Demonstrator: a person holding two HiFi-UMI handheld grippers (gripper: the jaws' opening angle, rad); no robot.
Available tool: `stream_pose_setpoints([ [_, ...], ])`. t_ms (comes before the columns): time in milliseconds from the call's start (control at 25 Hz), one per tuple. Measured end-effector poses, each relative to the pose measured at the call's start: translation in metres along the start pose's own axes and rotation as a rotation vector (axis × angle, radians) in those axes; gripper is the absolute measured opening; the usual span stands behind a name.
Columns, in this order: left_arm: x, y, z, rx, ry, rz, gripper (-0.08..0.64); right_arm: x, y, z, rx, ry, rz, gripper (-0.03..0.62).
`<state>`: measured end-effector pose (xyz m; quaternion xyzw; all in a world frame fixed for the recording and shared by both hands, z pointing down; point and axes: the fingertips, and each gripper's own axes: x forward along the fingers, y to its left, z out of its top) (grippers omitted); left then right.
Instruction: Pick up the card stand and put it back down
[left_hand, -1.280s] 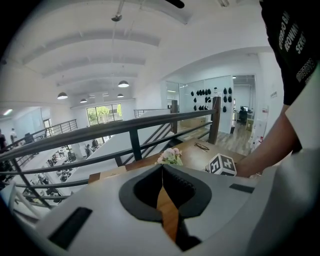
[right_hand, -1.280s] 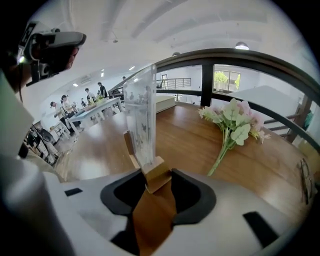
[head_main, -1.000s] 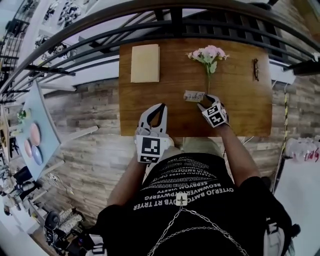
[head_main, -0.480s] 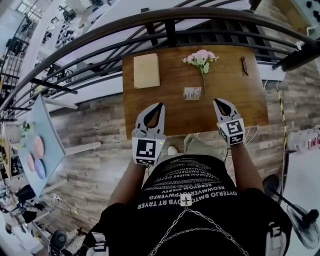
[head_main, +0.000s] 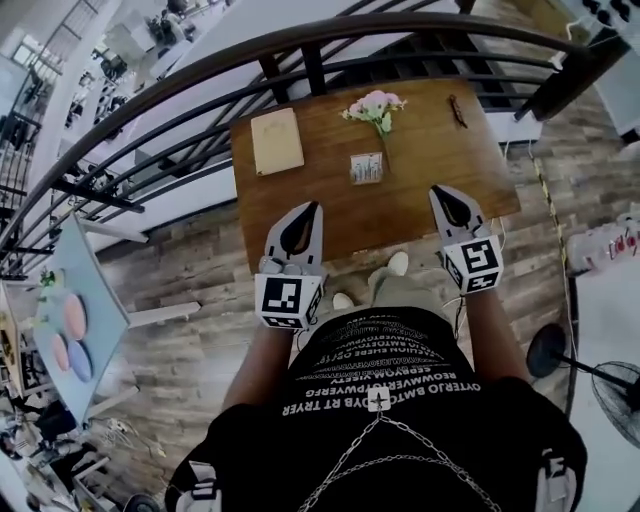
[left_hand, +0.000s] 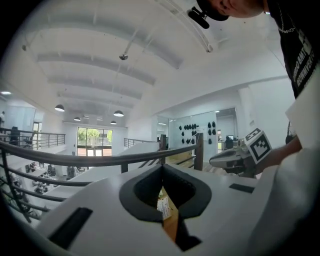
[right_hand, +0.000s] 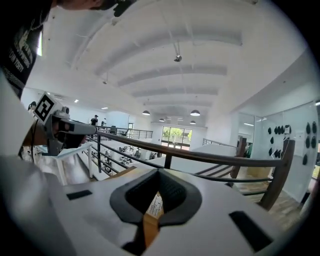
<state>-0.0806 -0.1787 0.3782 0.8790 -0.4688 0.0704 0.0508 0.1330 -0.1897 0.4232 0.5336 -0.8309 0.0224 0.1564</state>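
The card stand, a small white printed card in a holder, stands on the wooden table just below the pink flowers. My left gripper hangs over the table's near edge, shut and empty. My right gripper is level with it on the right, also shut with nothing in it, well short of the card stand. In the left gripper view the card stand shows through the gap behind the closed tips of the left gripper. The right gripper view shows the same card behind the right gripper.
A beige book lies at the table's far left and a small dark object at its far right. A dark metal railing runs behind the table. A light blue table stands on the left, a fan on the right.
My right gripper has left the card stand and drawn back toward the near edge, its jaws closed. My left gripper has also risen. The card stand stays on the table.
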Motion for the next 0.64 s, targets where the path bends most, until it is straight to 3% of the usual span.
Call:
stream_pose_setpoints([
  [160,-0.008,-0.009,0.002,0.013,0.009,0.024,0.026,-0.012,-0.003,0.004,0.006,-0.009,0.015,0.014],
  [440,0.001,-0.024,0.011,0.112,0.045,0.174,0.028,-0.013,-0.008,0.000,-0.005,-0.002,0.116,0.014],
  [640,0.023,-0.051,0.023,0.165,0.013,0.241,0.027,-0.023,-0.032,0.002,-0.014,-0.034,0.162,0.014],
])
